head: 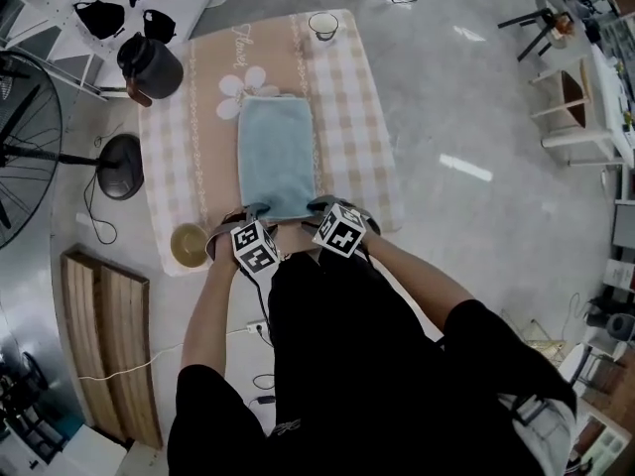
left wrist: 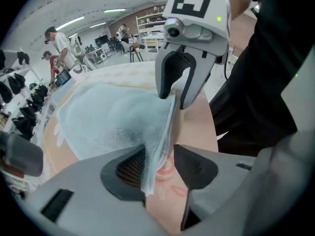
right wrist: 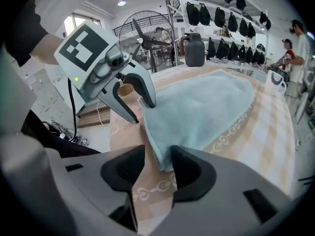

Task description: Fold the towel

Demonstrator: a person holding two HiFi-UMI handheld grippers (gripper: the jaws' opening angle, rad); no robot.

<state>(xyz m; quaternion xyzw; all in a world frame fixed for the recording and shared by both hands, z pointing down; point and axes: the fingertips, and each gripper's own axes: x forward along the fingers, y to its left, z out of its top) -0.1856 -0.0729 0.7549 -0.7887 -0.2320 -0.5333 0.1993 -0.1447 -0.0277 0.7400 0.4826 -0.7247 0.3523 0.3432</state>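
Jaws on the left gripper [left wrist: 158,165] stand apart, straddling the near-left corner of the towel [left wrist: 110,117]. The hem lies against one ribbed pad and clear of the other, so nothing is clamped yet. The right gripper [right wrist: 157,167] is likewise unclenched, with the near-right corner sitting in its gap beside one pad. Both tools point steeply down at the near edge, one per corner. This looks like the setup for pinching both corners and carrying that edge over toward the far one, and taking them together should keep the edge straight. The pads are dark with a fine grid texture, set in smooth grey plastic fingers. The towel lies flat in the middle of the table, its long side running near to far. It is pale blue, soft and napped, and its near edge seems to show more than one layer, so it may already be doubled. Beneath it is a thin tablecloth [head: 352,97] in beige and white checks, with a tan band bearing a white flower and curly print, and a deep pinch might catch it too. Farther out stand a white cup [head: 322,25] at the far edge, a round bowl [head: 189,244] near left and a black jug [head: 151,65] far left, all well apart from the towel.
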